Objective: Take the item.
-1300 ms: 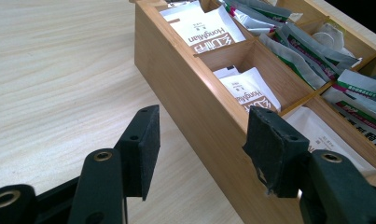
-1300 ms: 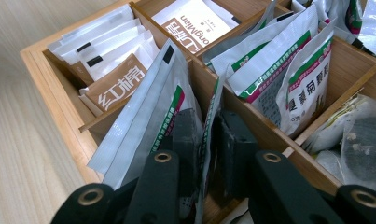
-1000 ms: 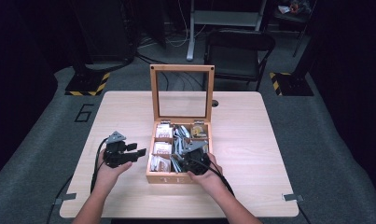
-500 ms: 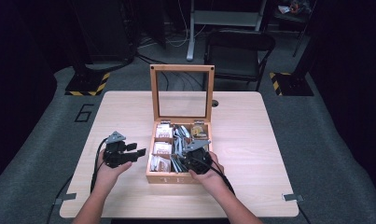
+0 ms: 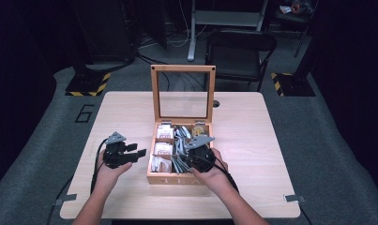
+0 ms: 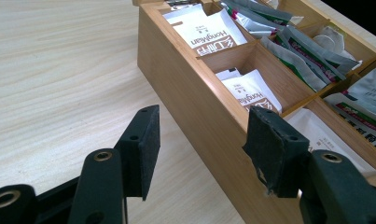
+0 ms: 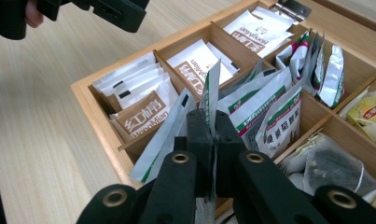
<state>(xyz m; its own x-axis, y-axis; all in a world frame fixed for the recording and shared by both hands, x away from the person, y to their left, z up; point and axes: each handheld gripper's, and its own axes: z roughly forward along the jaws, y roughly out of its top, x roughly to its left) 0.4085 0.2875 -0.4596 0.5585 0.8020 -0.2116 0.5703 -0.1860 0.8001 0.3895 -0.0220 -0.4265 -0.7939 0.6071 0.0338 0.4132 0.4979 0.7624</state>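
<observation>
one sachet [image 7: 211, 88] is now pinched in the right tool [image 7: 212, 140], lifting from the tea box [image 7: 99, 109]; left tool [image 6: 202, 140] idles half-open.

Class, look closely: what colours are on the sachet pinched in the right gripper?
The sachet is silvery white with a green band; the right gripper view shows it best, seen edge-on between the right gripper pads.

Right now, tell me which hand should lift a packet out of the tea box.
Right. The right claw is already shut on a green-and-white packet in the tea box. The left claw stands open outside the box's wall.
</observation>
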